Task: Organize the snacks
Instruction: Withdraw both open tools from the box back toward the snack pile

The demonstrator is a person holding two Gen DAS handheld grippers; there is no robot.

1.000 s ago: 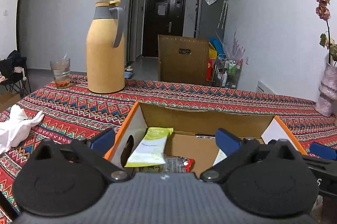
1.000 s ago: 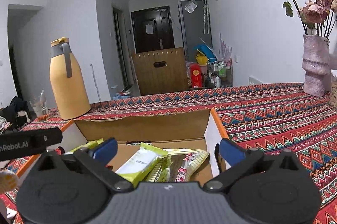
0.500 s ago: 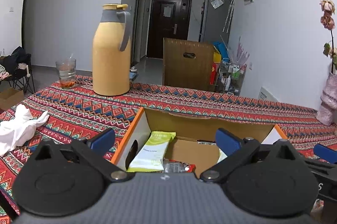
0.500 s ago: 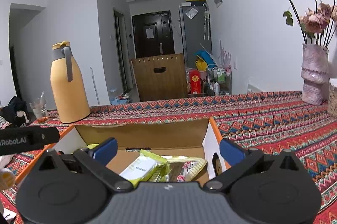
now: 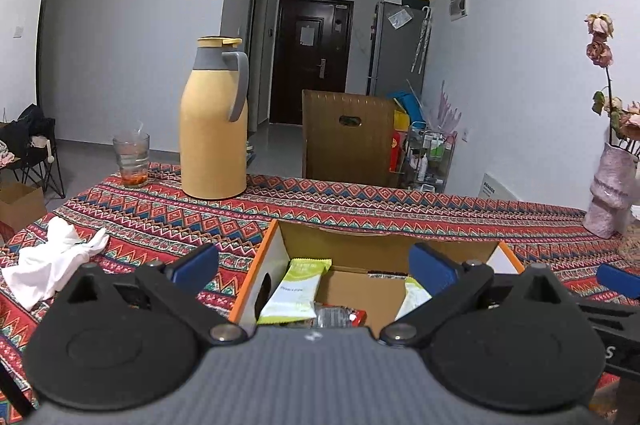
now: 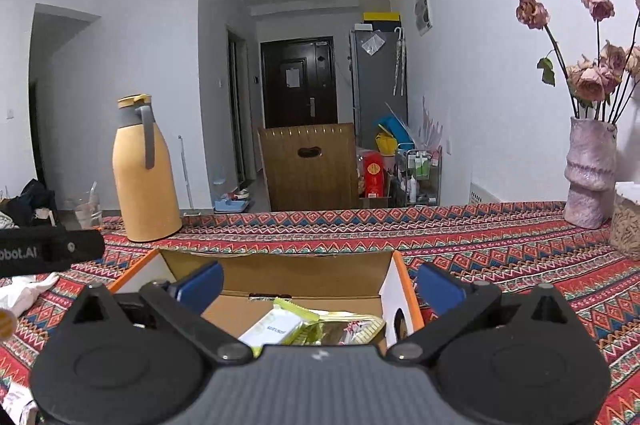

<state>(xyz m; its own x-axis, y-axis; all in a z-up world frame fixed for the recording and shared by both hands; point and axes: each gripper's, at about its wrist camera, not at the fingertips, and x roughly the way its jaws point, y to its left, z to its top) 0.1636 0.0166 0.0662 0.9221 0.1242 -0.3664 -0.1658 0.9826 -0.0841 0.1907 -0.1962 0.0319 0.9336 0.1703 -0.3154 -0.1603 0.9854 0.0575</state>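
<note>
An open cardboard box [image 5: 384, 245] with orange-edged flaps sits on the patterned tablecloth, also seen in the right wrist view as the box [image 6: 276, 269]. Inside lie a green-and-white snack packet [image 5: 296, 291], a red-ended wrapper [image 5: 340, 317] and another pale packet [image 5: 412, 299]. The right wrist view shows a green-and-white packet [image 6: 276, 329] and a yellowish wrapper [image 6: 352, 329]. My left gripper [image 5: 316, 267] hangs open above the box's near side, holding nothing. My right gripper [image 6: 318, 283] is open too, over the box's right half, empty.
A tall yellow thermos [image 5: 214, 121] and a glass [image 5: 131, 161] stand at the table's far left. A crumpled white cloth [image 5: 52, 265] lies left of the box. A pink vase with dried roses [image 6: 588, 173] and a jar [image 6: 626, 225] stand at the right. A wooden chair back [image 5: 348, 141] is beyond the table.
Both grippers have risen and drawn back from the box, so it sits lower and smaller in both views. Both stay open and empty; the snacks lie where they were.
</note>
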